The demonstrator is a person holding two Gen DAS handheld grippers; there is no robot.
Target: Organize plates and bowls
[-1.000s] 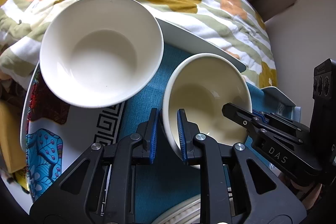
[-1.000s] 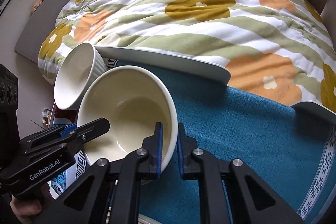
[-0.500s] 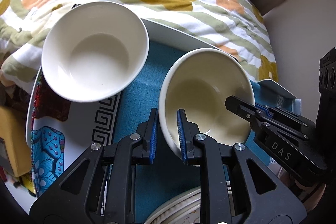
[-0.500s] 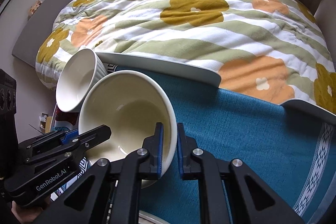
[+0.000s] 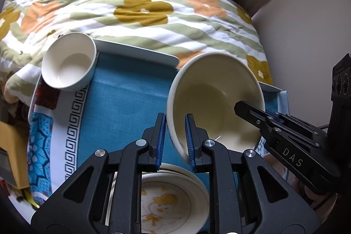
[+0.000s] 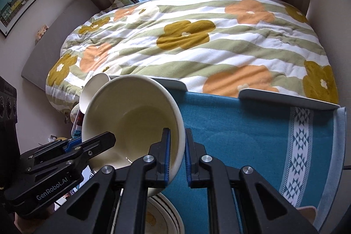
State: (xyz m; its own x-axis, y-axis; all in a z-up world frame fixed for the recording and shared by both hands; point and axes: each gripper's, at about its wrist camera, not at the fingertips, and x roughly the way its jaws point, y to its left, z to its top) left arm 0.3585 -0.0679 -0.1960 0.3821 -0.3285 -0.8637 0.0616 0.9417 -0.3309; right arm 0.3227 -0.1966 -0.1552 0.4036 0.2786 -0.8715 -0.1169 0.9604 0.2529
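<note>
A cream bowl (image 5: 210, 98) hangs tilted in the air above the blue cloth. My left gripper (image 5: 174, 139) is shut on its left rim, and my right gripper (image 6: 177, 155) is shut on its right rim; the bowl also shows in the right wrist view (image 6: 131, 122). A smaller white bowl (image 5: 68, 60) rests on a patterned plate (image 5: 43, 146) at the far left. A stack of cream plates with a yellow motif (image 5: 173, 196) lies directly below the held bowl.
The blue cloth (image 6: 252, 131) covers a white tray-like table (image 5: 136, 52) set against a bed with a flowered quilt (image 6: 197, 36). A yellow object (image 5: 8, 152) sits at the left edge. Curtains and a window stand behind the bed.
Both grippers have lifted the cream bowl up and back toward me. The white bowl and the bed look farther away, and the plate stack has come into view beneath.
</note>
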